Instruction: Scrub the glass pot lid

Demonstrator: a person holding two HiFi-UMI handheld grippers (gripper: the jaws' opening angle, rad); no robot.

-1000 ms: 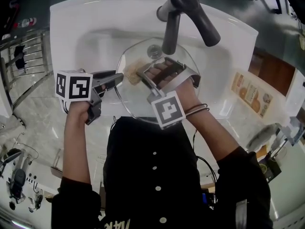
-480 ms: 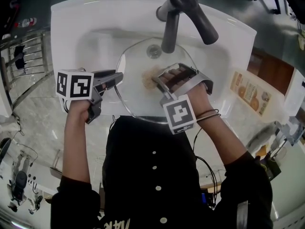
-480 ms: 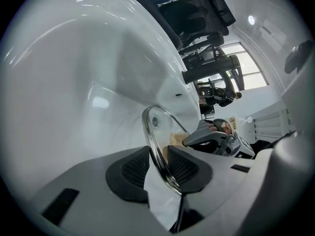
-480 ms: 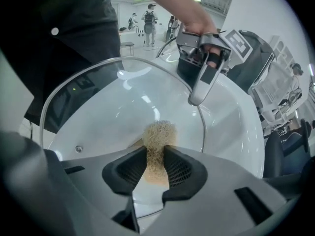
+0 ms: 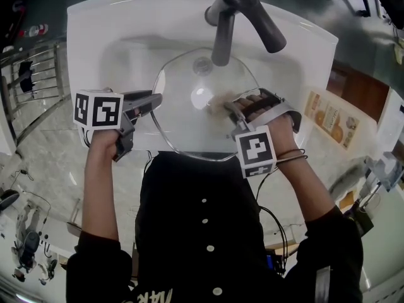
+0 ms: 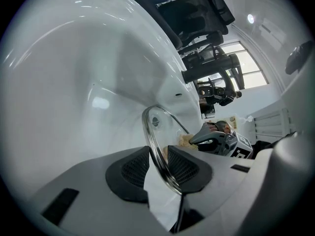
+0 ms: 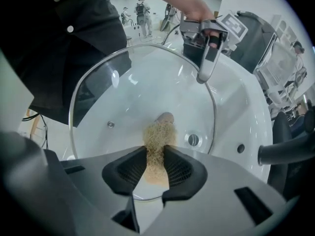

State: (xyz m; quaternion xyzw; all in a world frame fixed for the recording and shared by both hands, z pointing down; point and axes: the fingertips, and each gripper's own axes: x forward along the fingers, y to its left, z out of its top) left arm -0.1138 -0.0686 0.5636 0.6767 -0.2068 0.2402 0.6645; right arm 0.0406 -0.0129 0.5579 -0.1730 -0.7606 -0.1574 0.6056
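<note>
Head view, lid: We saw the glass pot lid (image 5: 183, 115) held over the white sink (image 5: 95, 36). It was under the dark faucet (image 5: 243, 17), whose spout covered a part of its far edge.
Head view, grippers: The left gripper (image 5: 155, 101) was at the lid's left rim. The right gripper (image 5: 230, 109) was over its right part, with the tan scrubber (image 5: 218, 100) at its tips.
Head view, surroundings: A metal rack (image 5: 31, 74) stood by the marble counter (image 5: 50, 163), to the left of the sink.
Left gripper view, jaws: Both pads were pressed on the rim of the lid (image 6: 156, 124), one on each side. Beyond the glass we noticed the right gripper and the scrubber.
Right gripper view, jaws: The jaws were clamped on the scrubber (image 7: 156, 146), which touched the glass just beside the knob (image 7: 166, 117). The drain (image 7: 193, 139) showed through the glass, and the left gripper held the far rim.
Change: One second before, the scrubber was at the lid's upper left, close to the left gripper; now it was on the right side. The left gripper kept its place.
</note>
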